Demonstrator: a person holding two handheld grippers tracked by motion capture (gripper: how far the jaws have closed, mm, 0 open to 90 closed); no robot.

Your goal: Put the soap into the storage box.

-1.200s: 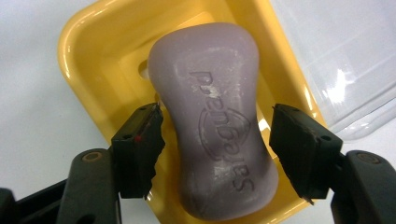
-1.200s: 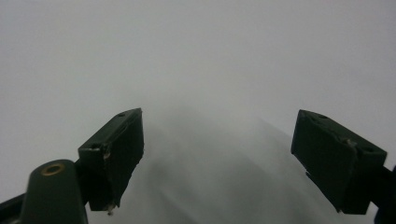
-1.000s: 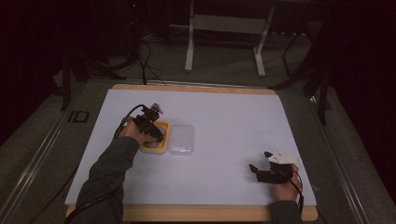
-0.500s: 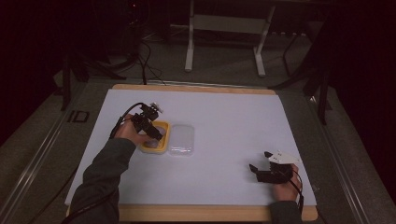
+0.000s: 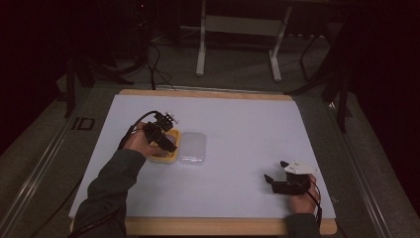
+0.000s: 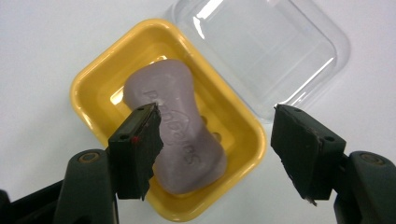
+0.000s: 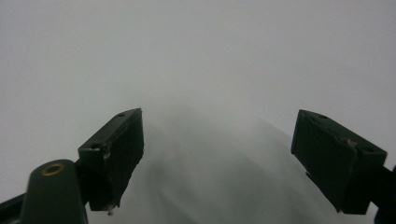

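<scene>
Dim floor and dark stands surround the white worktop (image 5: 237, 134), which has a wooden rim at its near and far edges. At its left, the left gripper (image 5: 166, 136) hangs above a yellow dish (image 6: 93, 93), held by a hand in a dark sleeve (image 5: 111, 181). In the left gripper view a mauve soap (image 6: 180, 135) lies in the dish, tilted across it, with raised lettering on top. The fingers (image 6: 137, 149) are spread and have just been closing a little, yet they pinch nothing: one finger hangs over the soap's near side, the other over the bare worktop past the dish's corner, and neither pad presses on the soap or on the dish. Just beside the dish, touching its far edge, a clear lid (image 6: 275, 51) lies flat on the worktop; in the high view it shows to the right of the dish (image 5: 168, 151). Well apart, at the worktop's near right corner, the right gripper (image 5: 272, 171) sits low with a grey plate on top. Its fingers (image 7: 114, 151) are spread wide over bare white surface, with nothing between them.
</scene>
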